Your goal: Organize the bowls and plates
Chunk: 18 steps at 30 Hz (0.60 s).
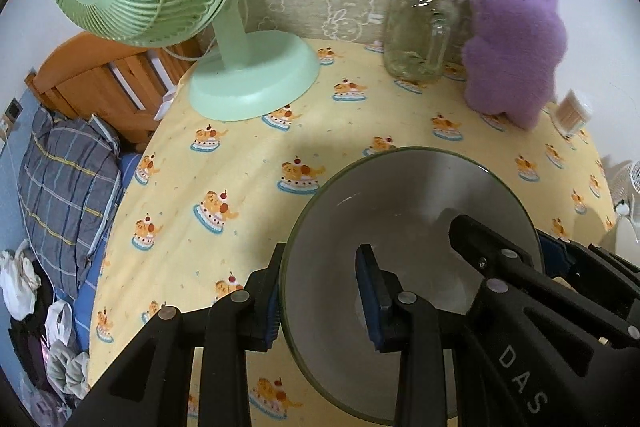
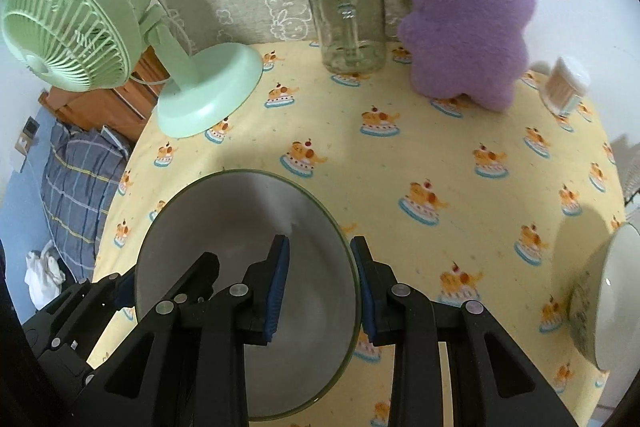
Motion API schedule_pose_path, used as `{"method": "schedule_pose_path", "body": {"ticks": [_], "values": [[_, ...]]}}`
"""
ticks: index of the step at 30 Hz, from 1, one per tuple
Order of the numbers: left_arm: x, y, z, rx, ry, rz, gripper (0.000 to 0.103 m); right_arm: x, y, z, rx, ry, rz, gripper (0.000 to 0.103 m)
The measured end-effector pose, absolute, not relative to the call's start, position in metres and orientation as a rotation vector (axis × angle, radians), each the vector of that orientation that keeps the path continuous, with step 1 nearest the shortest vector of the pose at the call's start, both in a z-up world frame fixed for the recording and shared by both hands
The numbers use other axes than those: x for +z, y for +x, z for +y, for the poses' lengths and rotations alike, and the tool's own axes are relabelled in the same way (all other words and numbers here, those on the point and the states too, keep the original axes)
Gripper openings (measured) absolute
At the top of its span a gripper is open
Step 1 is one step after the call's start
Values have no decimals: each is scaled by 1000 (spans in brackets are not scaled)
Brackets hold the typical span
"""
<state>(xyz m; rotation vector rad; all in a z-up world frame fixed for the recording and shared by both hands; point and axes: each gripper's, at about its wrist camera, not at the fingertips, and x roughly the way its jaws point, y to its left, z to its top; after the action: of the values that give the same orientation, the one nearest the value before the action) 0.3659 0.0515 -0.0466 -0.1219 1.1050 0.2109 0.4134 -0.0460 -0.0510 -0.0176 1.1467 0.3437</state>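
Gripping the green-rimmed bowl (image 1: 400,227) by opposite rims, my left tongs (image 1: 320,291) and right tongs (image 2: 320,287) were both clamped on it.

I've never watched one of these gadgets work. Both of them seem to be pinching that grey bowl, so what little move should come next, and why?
Probably carry the grey bowl sideways toward the other dish at the right edge. The left tool and the right tool each clamp an opposite side of its rim, and stacking it there would suit tidying. Whether that dish is a bowl or a plate is unclear.
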Motion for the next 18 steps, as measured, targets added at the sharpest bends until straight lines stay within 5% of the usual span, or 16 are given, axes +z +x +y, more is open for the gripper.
{"method": "schedule_pose_path", "body": {"ticks": [18], "values": [[6,284,41,88,-68,1054,32,10,316,-65,223,33,1084,35]]}}
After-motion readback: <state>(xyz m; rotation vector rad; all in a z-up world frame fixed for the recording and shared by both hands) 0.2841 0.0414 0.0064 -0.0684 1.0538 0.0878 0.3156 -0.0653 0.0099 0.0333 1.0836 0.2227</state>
